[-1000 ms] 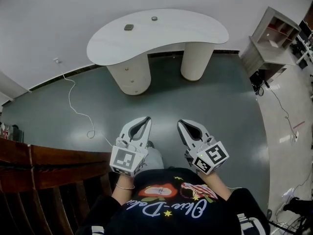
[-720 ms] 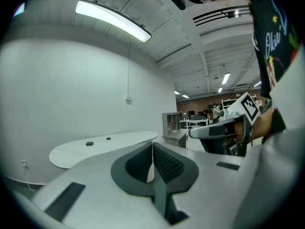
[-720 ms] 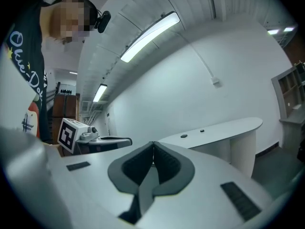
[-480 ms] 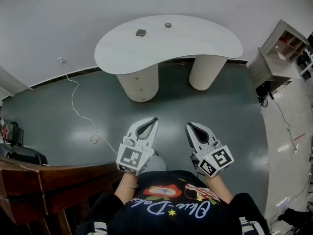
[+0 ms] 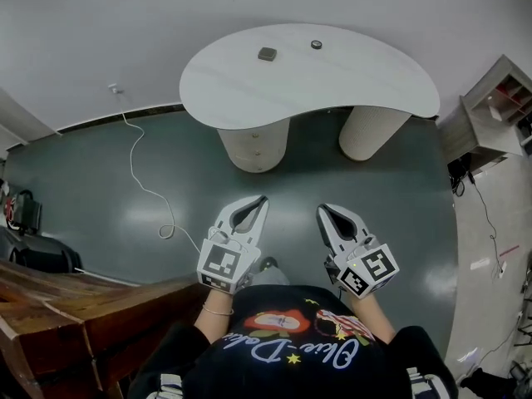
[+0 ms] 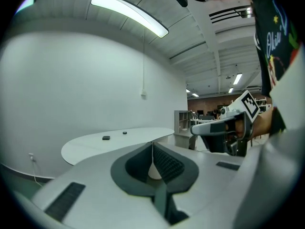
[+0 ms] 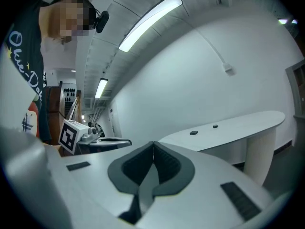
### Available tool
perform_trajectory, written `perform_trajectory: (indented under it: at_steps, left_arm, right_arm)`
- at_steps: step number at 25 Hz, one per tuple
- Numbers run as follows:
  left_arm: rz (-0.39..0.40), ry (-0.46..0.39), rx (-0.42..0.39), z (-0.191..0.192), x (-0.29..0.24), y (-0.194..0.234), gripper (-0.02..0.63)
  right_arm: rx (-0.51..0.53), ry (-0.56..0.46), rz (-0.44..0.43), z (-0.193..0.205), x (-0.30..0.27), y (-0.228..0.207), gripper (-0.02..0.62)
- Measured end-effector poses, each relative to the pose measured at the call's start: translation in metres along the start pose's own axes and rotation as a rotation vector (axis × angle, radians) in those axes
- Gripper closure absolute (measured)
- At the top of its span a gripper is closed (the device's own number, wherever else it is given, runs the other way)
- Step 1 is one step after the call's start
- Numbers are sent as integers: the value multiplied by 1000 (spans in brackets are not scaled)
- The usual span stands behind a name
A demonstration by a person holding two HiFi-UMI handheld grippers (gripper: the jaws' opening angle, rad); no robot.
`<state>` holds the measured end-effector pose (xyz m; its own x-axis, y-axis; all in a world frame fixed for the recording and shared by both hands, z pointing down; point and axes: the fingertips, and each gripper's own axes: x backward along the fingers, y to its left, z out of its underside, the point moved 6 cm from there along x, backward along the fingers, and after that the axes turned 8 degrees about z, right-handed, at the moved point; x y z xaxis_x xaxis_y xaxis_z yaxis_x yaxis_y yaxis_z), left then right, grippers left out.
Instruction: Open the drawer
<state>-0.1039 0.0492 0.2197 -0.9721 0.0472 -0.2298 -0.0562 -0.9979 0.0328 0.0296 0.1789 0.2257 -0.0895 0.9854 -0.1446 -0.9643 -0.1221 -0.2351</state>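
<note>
Head view, left gripper (image 5: 259,199), right gripper (image 5: 323,209), both closed, empty, drawer pedestal (image 5: 253,150) well ahead.

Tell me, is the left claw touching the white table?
Apart. The head view shows a wide stretch of dark floor between the left claw and the table.

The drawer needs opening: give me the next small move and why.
Probably step closer to the drawer pedestal under the white desk, then part one gripper's jaws. Both the left gripper and the right gripper are shut, empty, and well short of it.
</note>
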Motion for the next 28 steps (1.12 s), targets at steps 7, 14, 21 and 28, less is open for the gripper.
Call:
perform_trajectory:
  at_steps: [7,14,21,28]
  left_arm:
    - [-22,-17,15,10,-1,39,600]
    - [-35,22,26,14,-25,52,600]
    - [-169,27,40,-1,-60,61,600]
    - [-298,36,48,-16,-92,67,600]
  right_arm:
    - [-7,15,-28,-1,-42,10,595]
    - [0,43,-66,3,-65,-12,595]
    - [8,47,-187,-19,-106,-68,595]
    - [21,74,-323,-35,-142,-109,595]
